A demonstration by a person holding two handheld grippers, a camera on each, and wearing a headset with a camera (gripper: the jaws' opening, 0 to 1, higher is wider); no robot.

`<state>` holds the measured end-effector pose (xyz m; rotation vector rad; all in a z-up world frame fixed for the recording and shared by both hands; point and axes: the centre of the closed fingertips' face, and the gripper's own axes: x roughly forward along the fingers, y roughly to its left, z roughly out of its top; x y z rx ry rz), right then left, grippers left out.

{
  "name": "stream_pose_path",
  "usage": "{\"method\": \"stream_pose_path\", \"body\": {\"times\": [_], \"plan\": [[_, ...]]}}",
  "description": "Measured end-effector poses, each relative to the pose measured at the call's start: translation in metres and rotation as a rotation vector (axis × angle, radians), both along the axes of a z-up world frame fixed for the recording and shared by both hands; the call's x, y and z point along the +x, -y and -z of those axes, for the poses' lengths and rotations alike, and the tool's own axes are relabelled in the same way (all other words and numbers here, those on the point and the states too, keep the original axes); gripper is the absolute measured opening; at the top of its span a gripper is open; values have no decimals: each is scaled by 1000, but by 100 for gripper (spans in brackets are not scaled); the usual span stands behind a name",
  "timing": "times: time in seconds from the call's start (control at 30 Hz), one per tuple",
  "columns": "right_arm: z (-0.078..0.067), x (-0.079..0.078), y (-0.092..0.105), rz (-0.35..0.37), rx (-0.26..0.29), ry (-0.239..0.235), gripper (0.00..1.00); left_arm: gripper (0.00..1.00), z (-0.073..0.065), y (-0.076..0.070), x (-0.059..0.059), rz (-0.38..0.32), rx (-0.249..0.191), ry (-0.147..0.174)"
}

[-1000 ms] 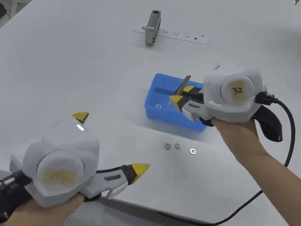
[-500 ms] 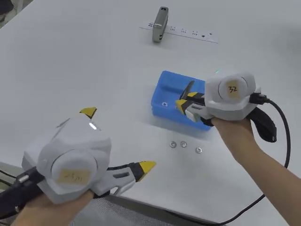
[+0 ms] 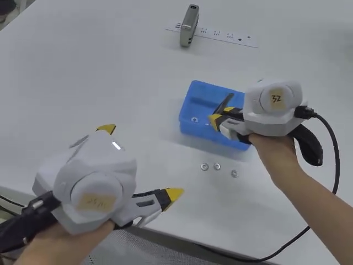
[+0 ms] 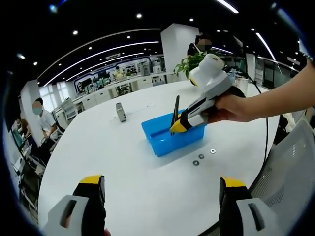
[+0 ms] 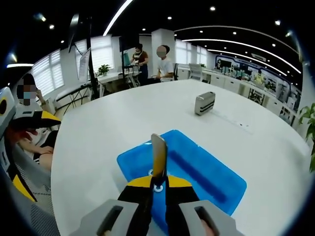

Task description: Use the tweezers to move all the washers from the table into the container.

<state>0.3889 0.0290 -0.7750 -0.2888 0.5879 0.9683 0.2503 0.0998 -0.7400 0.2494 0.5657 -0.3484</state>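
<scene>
White table, open-plan office behind. Right gripper is squeezed tight on the tweezers and sits over the blue container, I'd guess for a drop. The tips are too small to tell if they carry anything. One washer looks to be inside, and three washers sit just in front of it. Left gripper hangs wide apart near the table edge, out of the way.

Open-plan office, this one: bright light strips across the ceiling, rows of desks at the far end, window blinds, a potted plant beside a white column, 2 people standing far off, and a power strip on the big white table.
</scene>
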Motion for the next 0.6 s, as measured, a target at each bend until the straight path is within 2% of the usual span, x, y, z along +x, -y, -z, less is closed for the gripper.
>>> {"method": "stream_pose_path", "body": {"times": [0.23, 0.4, 0.6], "plan": [[-22, -7, 5, -19, 5, 54, 4, 99, 0, -1, 0, -6, 5, -4], [-39, -19, 12, -35, 5, 91, 4, 99, 0, -2, 0, -7, 2, -2], [-54, -35, 14, -41, 30, 103, 4, 98, 0, -3, 0, -7, 5, -2]]}}
